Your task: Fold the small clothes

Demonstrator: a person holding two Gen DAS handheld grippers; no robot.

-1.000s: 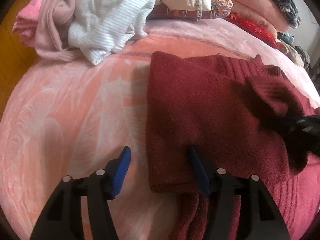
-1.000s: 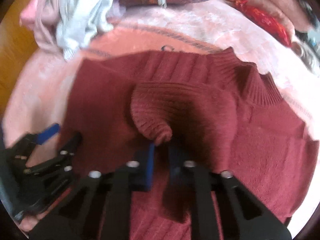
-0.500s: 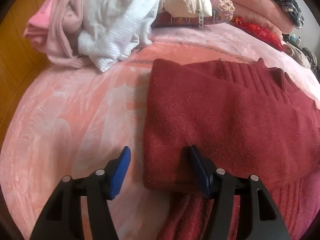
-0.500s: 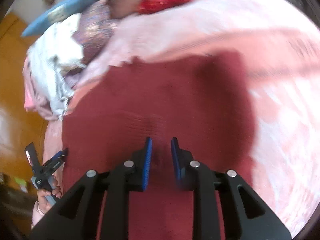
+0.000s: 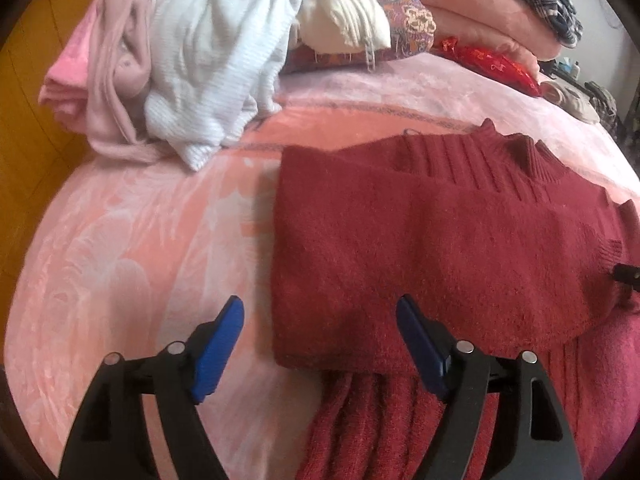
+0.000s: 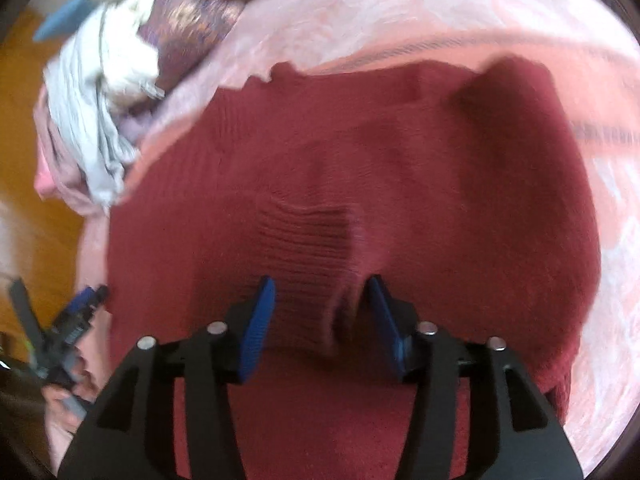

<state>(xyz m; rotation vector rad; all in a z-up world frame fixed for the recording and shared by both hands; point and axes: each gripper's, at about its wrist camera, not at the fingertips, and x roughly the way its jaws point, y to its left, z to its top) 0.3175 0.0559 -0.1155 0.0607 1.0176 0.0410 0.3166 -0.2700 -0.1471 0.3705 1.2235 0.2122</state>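
Observation:
A dark red knit sweater (image 5: 440, 240) lies partly folded on the pink bedspread (image 5: 140, 248), collar toward the back right. My left gripper (image 5: 320, 332) is open over its near left corner, its right finger above the sweater and its left finger above the bedspread. In the right wrist view the sweater (image 6: 460, 184) fills the middle, with a ribbed cuff (image 6: 308, 248) lying on top. My right gripper (image 6: 322, 312) is open, its blue pads either side of the cuff's near end. The left gripper also shows at the left edge of that view (image 6: 68, 332).
A heap of white and pink clothes (image 5: 192, 64) sits at the back left of the bed. Cushions and folded blankets (image 5: 472, 20) line the back. An orange-brown floor (image 6: 24, 160) lies past the bed's left edge.
My right gripper carried the sleeve across the sweater, then opened and let the cuff lie on top. My left gripper stayed open at the near left corner.

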